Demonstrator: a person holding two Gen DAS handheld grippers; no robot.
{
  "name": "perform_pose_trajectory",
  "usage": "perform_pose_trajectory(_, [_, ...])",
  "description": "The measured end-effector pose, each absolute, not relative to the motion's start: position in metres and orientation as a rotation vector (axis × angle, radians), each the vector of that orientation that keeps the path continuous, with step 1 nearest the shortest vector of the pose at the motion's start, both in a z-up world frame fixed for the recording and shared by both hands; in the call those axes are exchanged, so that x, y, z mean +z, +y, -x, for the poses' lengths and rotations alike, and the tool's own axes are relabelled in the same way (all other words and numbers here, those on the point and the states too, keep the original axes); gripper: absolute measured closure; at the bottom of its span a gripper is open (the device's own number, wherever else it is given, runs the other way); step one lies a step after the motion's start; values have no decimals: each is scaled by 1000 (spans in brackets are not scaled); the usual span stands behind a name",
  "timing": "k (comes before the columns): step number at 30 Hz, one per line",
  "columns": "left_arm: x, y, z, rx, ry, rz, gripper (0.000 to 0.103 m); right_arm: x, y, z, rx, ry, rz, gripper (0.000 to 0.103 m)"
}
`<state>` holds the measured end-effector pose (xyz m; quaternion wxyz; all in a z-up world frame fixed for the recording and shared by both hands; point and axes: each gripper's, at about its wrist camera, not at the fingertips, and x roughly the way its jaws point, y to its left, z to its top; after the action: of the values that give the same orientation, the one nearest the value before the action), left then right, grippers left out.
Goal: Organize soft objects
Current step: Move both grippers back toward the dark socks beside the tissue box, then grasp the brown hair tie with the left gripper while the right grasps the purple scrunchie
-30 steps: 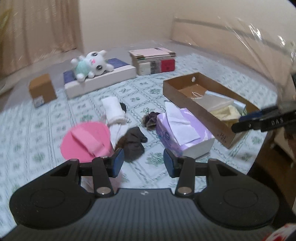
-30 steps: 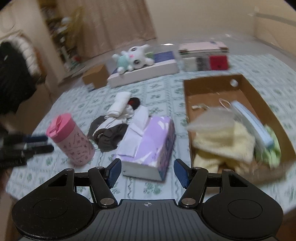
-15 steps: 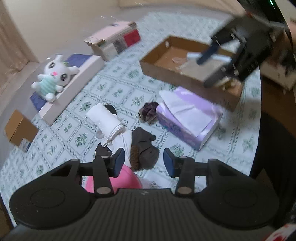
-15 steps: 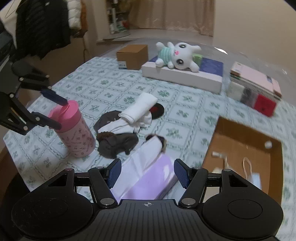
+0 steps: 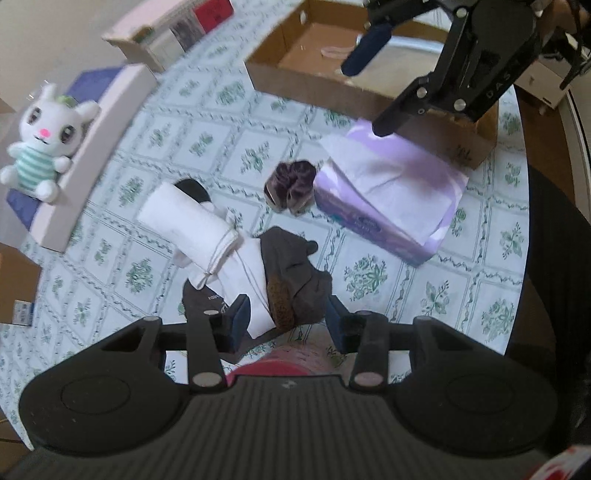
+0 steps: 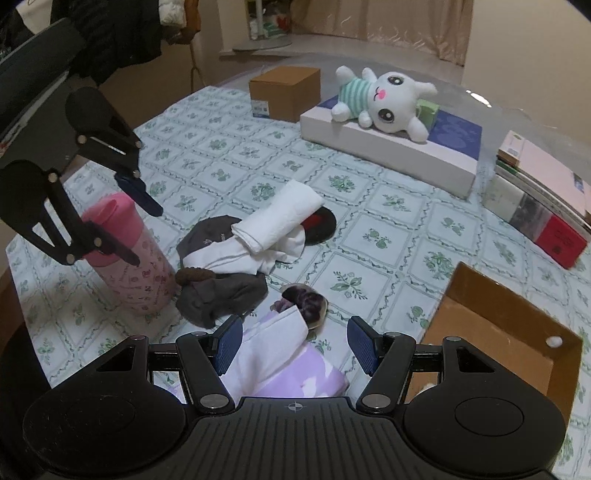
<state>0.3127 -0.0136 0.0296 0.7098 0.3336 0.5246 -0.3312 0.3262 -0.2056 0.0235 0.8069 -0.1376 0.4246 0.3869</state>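
Note:
A pile of soft things lies mid-table: a rolled white cloth (image 5: 188, 225) (image 6: 280, 214), a dark brown sock (image 5: 295, 280) (image 6: 218, 291) and a purple scrunchie (image 5: 291, 184) (image 6: 306, 299). A white plush bunny (image 5: 40, 136) (image 6: 384, 99) lies on a flat white box. My left gripper (image 5: 288, 321) is open and empty, above the brown sock and a pink tumbler (image 6: 129, 254). My right gripper (image 6: 295, 345) is open and empty, over a purple tissue box (image 5: 391, 199) (image 6: 295, 376), beside the open cardboard box (image 5: 365, 74) (image 6: 509, 332).
A small brown carton (image 6: 284, 92) stands at the far side. A stack of books (image 6: 543, 192) (image 5: 170, 29) lies near the far corner. The table's near edge (image 5: 524, 258) runs just past the tissue box. A dark jacket (image 6: 110, 37) hangs beyond the table.
Both grippers rose and tilted down over the table. The left moved over the tumbler and sock pile. The right swung left from the cardboard box to above the tissue box.

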Motion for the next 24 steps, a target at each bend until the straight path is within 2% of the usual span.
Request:
perform_pose_trajectory(12, [-17, -31, -356, -797, 1356, -811, 68, 3, -177, -372, 887, 984, 376, 40])
perform_pose_trajectory(24, [-52, -41, -367, -836, 1460, -880, 82, -27, -168, -403, 906, 1052, 350, 40])
